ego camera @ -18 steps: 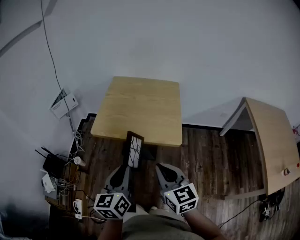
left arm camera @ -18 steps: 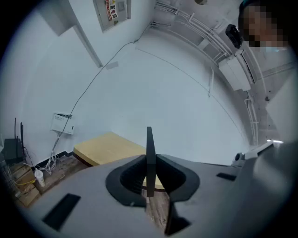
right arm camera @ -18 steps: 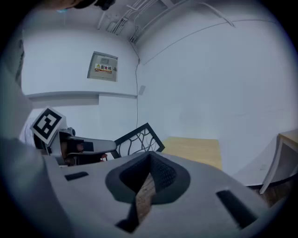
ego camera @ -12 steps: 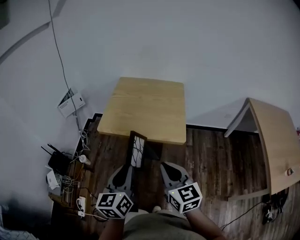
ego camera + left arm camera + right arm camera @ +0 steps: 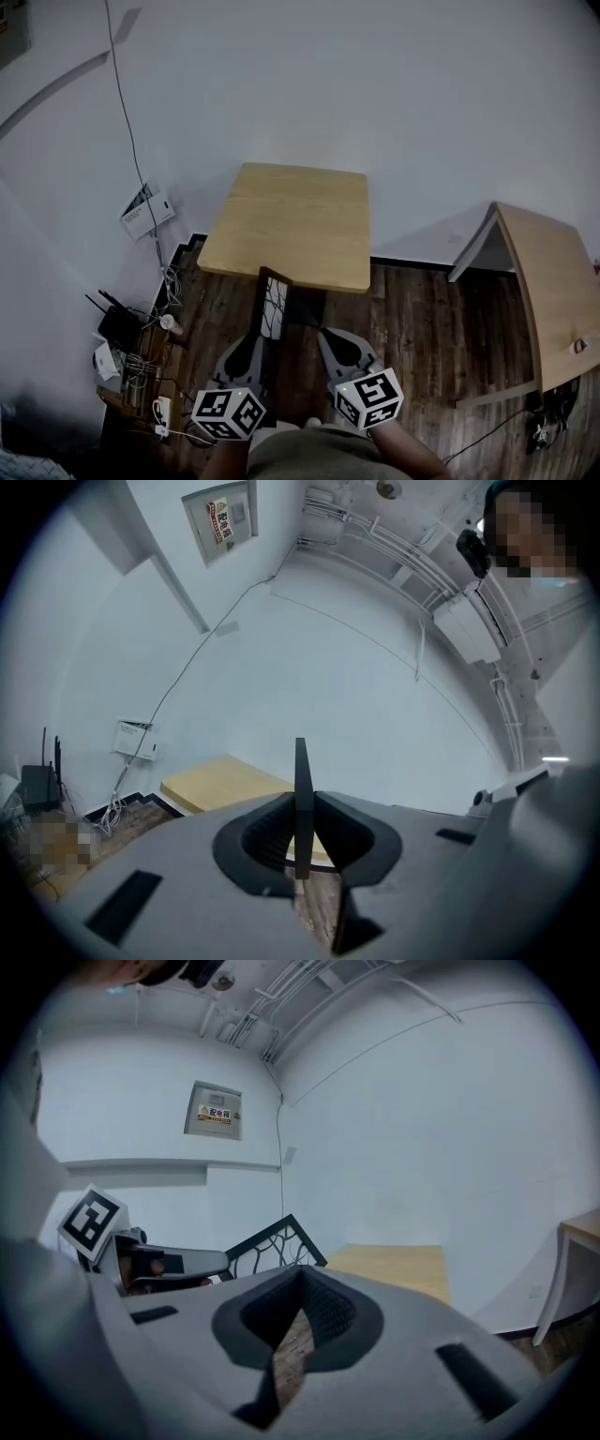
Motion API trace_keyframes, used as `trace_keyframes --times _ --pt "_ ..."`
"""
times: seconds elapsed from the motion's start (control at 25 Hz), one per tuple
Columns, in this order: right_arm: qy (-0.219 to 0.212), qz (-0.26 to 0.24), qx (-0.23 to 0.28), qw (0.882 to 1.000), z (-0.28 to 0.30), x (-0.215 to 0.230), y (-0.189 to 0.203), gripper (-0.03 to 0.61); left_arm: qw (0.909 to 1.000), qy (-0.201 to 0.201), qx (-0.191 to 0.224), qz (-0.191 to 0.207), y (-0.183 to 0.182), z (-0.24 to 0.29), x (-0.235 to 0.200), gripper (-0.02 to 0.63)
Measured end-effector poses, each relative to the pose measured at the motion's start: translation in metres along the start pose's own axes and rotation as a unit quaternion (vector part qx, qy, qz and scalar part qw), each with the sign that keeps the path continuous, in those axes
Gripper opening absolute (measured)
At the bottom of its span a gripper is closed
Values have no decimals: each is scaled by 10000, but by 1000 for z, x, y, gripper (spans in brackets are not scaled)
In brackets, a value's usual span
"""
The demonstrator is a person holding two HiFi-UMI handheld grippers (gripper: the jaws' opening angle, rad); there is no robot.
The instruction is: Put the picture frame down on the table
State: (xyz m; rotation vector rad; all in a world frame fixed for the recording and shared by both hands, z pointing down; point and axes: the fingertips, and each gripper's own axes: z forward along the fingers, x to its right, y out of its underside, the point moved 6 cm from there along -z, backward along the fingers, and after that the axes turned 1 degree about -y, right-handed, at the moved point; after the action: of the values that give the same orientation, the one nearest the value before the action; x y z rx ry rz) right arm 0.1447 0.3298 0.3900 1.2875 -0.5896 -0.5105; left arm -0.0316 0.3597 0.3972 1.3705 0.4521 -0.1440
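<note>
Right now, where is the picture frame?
In the head view, the frame sits centre-left, held upright in the left tool at the table's near edge, with the right tool beside it.

So, plain white walls (image 5: 375,94) all round and a dark wood plank floor (image 5: 422,309). A small light wooden table (image 5: 291,220) sits against the wall, with a second light wood desk (image 5: 553,291) off right. There's a black router (image 5: 117,325) and tangled cables (image 5: 164,281) down at left.

grey left gripper (image 5: 263,334), right gripper (image 5: 324,335) — marker cubes (image 5: 228,412)
</note>
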Motion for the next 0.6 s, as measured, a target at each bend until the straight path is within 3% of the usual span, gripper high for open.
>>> trace_keyframes --times 0.6 --pt "-103 181 -188 9996 0 23 9 0 9999 -79 -11 -117 7 15 9 61"
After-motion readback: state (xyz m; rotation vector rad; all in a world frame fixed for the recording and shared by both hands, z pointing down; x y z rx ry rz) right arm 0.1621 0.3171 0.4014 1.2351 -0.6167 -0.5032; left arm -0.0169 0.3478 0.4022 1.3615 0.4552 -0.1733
